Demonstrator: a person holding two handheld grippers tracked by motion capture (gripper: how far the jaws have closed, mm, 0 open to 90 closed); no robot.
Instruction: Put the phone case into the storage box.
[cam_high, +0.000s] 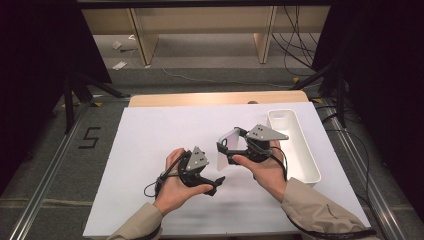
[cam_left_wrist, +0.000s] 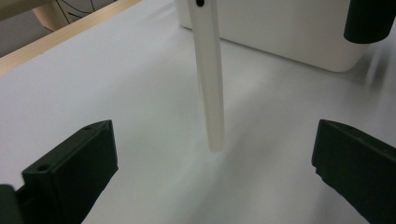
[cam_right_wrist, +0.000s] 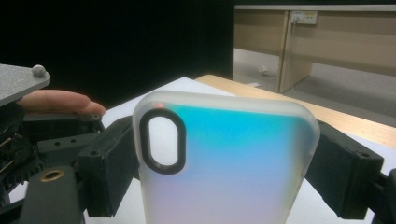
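- The left gripper (cam_high: 212, 184), nearest the worktop's near edge, has its jaws wide apart with nothing between them; it looks ready to take the case from the other side.
- The right gripper (cam_high: 231, 150) is clamped across the edges of a frosted phone case (cam_right_wrist: 224, 163), held upright above the white sheet (cam_high: 150, 150) near the middle; its thin edge (cam_left_wrist: 210, 79) faces the left gripper, probably for a handover.
- The white tray (cam_high: 300, 150) lies along the right edge, likely where the case goes.
- No brand or label is legible on the case; a "5" (cam_high: 90, 137) is marked on the floor left of the table.
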